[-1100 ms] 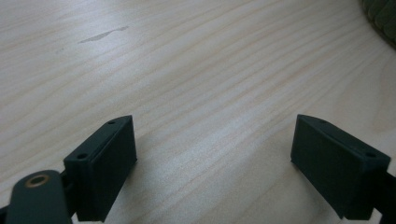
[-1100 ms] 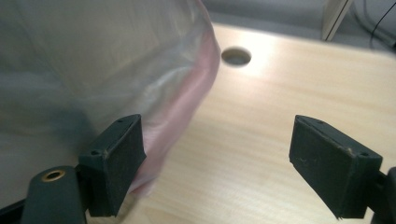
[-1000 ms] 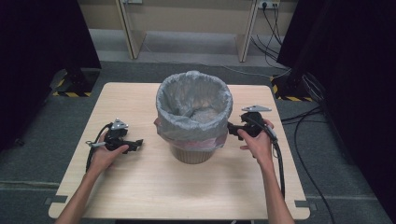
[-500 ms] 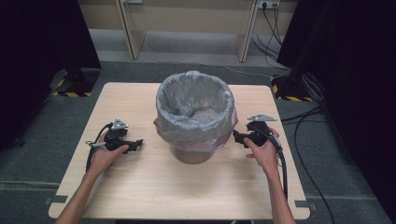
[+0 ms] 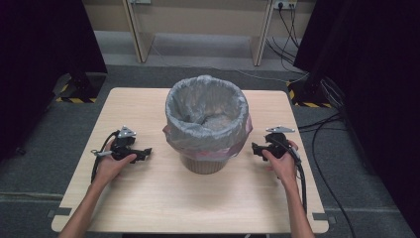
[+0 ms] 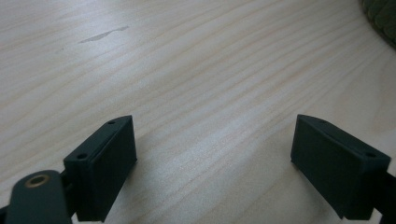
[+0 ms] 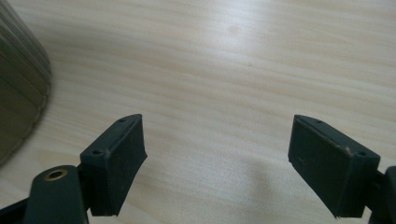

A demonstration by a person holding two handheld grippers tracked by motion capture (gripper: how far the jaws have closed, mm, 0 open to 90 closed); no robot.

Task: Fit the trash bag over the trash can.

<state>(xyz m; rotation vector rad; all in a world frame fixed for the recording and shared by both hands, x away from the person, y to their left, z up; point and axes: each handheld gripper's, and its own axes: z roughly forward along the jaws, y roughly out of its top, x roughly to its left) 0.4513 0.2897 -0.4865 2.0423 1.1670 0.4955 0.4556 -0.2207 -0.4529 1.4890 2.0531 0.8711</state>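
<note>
A waste bin (image 5: 206,124) lined with a grey plastic bag stands in the middle of the wooden table (image 5: 163,208). My left gripper (image 5: 144,152) rests on the table to the bin's left, jaws pointing at the bin. In the left gripper view the left gripper (image 6: 212,163) is open over bare wood, with the bin's base (image 6: 384,16) at the top right corner. My right gripper (image 5: 254,148) sits low on the table just right of the bin. In the right gripper view the right gripper (image 7: 217,161) is open with nothing between the jaws, and the bin's ribbed wall (image 7: 18,88) fills the left edge.
Black cables (image 5: 303,183) trail from the right gripper over the table's near right part, and another cable (image 5: 96,158) loops by the left hand. Dark curtains and table legs (image 5: 136,29) stand beyond the far edge.
The right hand has come down and slightly outward from beside the bin's rim to the table surface. The left hand has kept still.
</note>
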